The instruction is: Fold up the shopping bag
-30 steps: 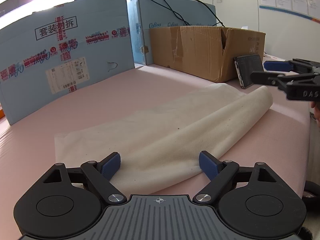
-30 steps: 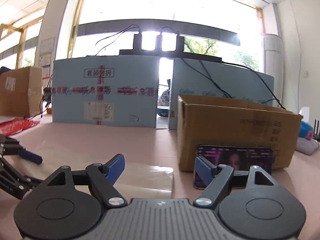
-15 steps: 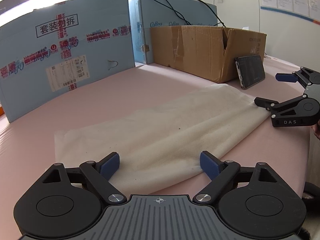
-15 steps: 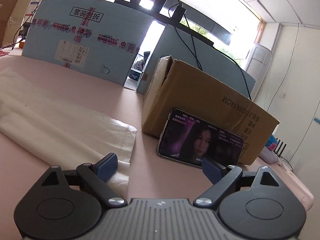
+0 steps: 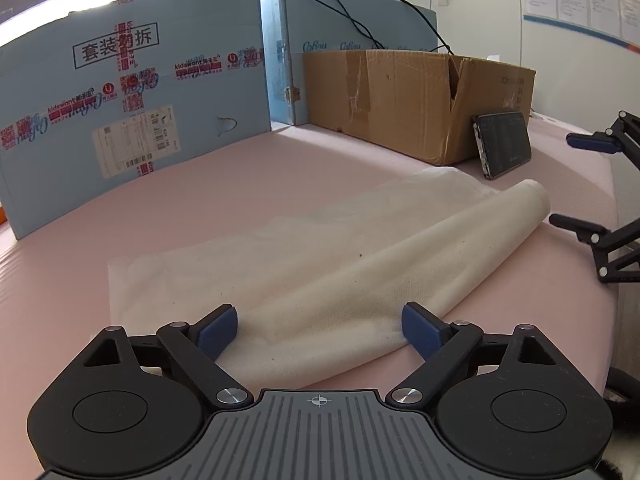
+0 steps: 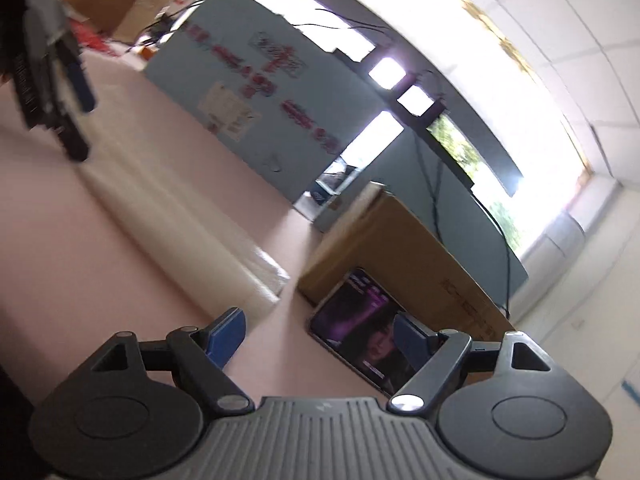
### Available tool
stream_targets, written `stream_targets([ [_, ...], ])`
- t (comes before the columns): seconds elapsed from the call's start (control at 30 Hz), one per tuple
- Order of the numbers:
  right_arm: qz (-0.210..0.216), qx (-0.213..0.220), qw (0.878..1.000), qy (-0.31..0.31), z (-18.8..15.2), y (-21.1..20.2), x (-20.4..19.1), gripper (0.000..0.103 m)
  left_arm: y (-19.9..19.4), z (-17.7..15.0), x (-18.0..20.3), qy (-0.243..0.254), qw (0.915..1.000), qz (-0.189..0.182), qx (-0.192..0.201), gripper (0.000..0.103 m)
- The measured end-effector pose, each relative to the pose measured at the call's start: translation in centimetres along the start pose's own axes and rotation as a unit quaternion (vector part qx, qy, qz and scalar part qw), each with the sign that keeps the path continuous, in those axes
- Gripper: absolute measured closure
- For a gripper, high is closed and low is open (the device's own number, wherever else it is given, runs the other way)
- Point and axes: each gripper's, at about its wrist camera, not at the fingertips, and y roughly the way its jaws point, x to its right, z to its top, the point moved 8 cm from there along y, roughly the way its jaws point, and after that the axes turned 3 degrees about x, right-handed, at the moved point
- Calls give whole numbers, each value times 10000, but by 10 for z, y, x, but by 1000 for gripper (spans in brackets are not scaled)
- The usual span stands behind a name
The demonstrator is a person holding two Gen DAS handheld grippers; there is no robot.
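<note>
Shopping bag [image 5: 320, 264] lying on pink tabletop [image 5: 240, 176], long axis running away toward right claw [image 5: 576, 184]. Left claw [image 5: 320, 326] hovering wide over near end; right claw wide, empty, beside far end.

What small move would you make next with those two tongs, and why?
Probably close the left tongs on the near end of the cream shopping bag. They straddle it, open. The bag's far end curls up loosely, and the right tongs, also open, hold nothing.
</note>
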Motion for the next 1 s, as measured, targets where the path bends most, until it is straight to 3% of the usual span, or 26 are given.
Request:
stream_targets([
  [0.13,566,270,9923,-1064,18,7,-15,35,0,0,-2,-57,10000,-28,-17,10],
  [0.3,1054,806,9448,-2997,44,8,-55,47,1,-1,-3,-91,9999,-35,-26,8],
  [0.47,1324,847,9075,-3894,53,12,-75,52,1,-1,-3,-107,9999,-45,-28,8],
  [0.53,1451,816,8967,-4101,55,13,-79,63,0,0,-3,-119,9999,-69,1,8],
  [0.63,2053,618,9011,-3770,57,25,-74,83,-12,7,7,168,9991,-231,326,8],
  [0.8,2715,475,9259,-2582,64,39,-53,88,-33,23,46,1410,9825,-760,945,8],
  [0.93,3021,480,9381,-1626,69,47,-37,89,-12,23,59,1999,9724,-996,675,11],
  [0.97,3166,487,9404,-1142,70,50,-28,89,-7,23,57,1981,9727,-1074,560,14],
  [1.0,3249,490,9409,-822,70,52,-22,89,-2,22,54,1963,9727,-1152,445,26],
])
